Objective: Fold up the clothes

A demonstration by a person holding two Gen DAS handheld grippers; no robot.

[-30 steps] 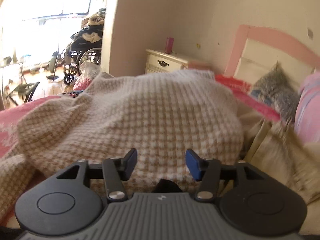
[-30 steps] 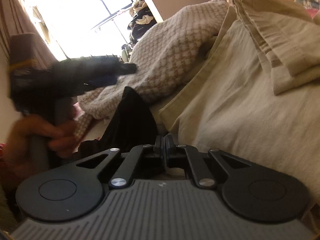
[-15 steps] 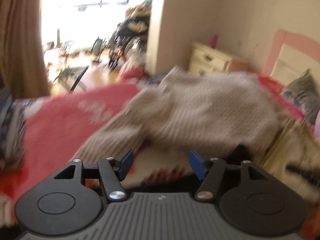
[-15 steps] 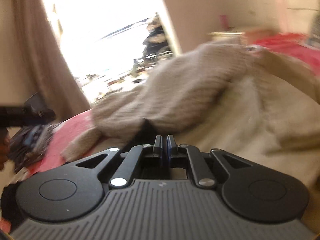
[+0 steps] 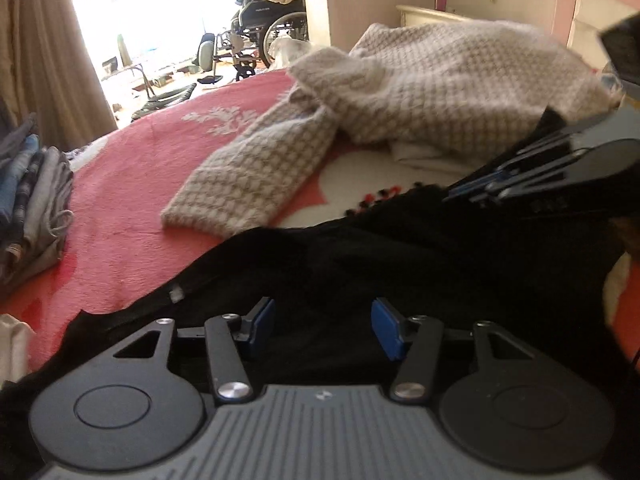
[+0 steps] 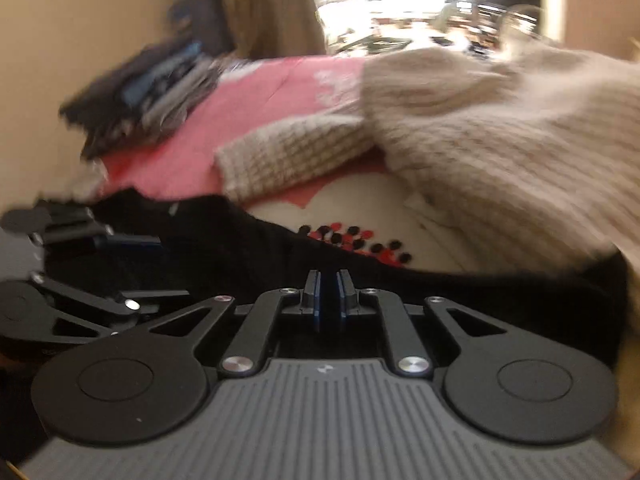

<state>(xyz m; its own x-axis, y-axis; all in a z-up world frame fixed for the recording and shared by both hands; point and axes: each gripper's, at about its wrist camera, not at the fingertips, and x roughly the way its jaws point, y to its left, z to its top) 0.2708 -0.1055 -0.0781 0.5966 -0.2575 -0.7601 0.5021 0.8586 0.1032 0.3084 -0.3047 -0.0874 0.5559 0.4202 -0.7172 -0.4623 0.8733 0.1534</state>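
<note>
Both grippers have swung away from the big knit sweater and now point down at a black garment [image 5: 400, 256] on the bed. A second ago the left camera was full of sweater; now black cloth fills the space in front of it.

The left gripper [image 5: 323, 328] has its blue pads apart, and they are closing. Black cloth lies under and between them, but the pads do not press on it. The right gripper [image 6: 329, 300] has its jaws squeezed nearly together. I cannot tell if any cloth is caught in the thin gap.

The black garment lies spread across the near side of the pink blanket [image 5: 132, 184]. Just behind the black garment, a sleeve of the beige knit sweater [image 5: 440, 92] lies flat on the blanket, and the rest of the sweater sits in a heap farther back. A stack of folded clothes [image 5: 32, 204] sits off to the left of the black garment, at the blanket's edge. Far behind it all, a wheelchair [image 5: 272, 28] stands by the bright window.
</note>
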